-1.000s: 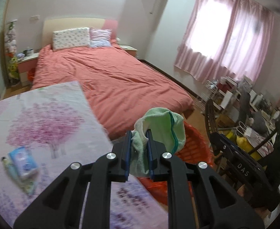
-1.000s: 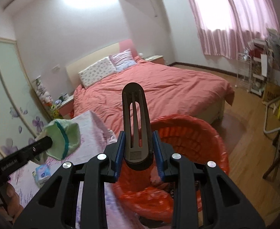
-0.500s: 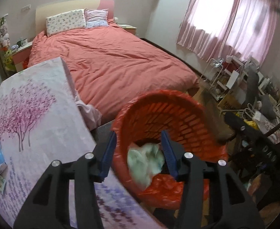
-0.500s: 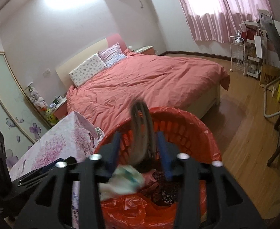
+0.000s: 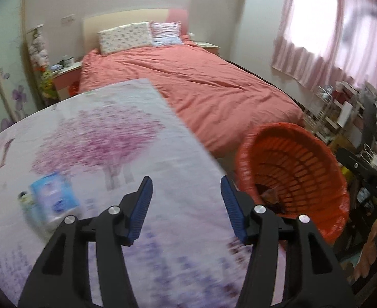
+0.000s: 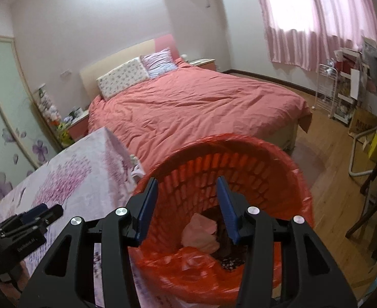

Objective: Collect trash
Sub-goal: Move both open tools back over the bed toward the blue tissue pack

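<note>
— Both tools have let go since a second ago: the left gripper (image 5: 185, 208) no longer pinches the green cloth, the right gripper (image 6: 185, 205) no longer clamps the black slotted piece, and both stand apart and empty.

— Where is the trash now?

— Pink crumpled scraps (image 6: 201, 233) lie at the bottom of the orange basket (image 6: 278, 164), lower centre of the right view. A blue packet (image 5: 53, 196) waits at lower left of the left view, on the table (image 5: 106, 133).

— What could go wrong?

— That packet looks slick and soft, possibly tissues; motion blur hides the detail. A shallow pinch could slide off its wrapper. The basket's thin plastic liner (image 6: 188, 269) bunches loosely over the latticed wall, so a finger dipping in could snag it.
</note>
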A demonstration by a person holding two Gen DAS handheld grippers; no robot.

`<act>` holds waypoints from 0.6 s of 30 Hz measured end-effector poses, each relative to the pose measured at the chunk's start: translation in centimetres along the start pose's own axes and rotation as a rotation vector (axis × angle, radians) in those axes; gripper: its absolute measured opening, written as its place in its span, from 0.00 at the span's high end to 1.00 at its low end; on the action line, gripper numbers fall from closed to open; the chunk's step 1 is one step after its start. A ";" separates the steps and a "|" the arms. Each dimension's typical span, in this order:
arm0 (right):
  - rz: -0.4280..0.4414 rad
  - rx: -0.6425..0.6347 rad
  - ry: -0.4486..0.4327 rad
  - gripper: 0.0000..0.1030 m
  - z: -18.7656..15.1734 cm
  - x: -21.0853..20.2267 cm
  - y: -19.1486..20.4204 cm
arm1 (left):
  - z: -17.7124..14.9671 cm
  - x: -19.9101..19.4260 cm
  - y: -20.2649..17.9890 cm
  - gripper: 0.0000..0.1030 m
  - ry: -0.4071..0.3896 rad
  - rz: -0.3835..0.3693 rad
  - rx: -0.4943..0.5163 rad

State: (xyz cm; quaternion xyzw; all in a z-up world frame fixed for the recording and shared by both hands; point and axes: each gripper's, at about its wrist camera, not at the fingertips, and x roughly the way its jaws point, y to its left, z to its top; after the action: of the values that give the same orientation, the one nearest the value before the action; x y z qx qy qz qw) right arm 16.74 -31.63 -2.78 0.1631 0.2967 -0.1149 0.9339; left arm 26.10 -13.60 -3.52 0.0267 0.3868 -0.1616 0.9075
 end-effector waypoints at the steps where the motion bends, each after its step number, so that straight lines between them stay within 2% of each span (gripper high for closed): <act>1: 0.007 -0.011 0.006 0.53 -0.1 0.1 0.6 | -0.3 -0.4 1.1 0.46 -0.004 0.012 -0.014; 7: 0.073 -0.100 0.057 0.53 -1.8 0.7 5.8 | -1.8 -3.1 8.6 0.44 -0.022 0.096 -0.123; 11: 0.135 -0.162 0.093 0.51 -2.8 1.5 10.0 | -3.4 -4.5 14.6 0.43 -0.022 0.179 -0.203; 18: 0.258 -0.284 0.154 0.45 -4.9 2.8 17.7 | -5.9 -6.9 21.7 0.43 -0.030 0.287 -0.296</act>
State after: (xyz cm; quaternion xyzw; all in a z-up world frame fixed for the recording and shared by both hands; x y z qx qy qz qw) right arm 21.96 -13.87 -4.04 0.0748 0.3572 0.0613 0.9290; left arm 24.34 9.82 -4.44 -0.0542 0.3851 0.0276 0.9209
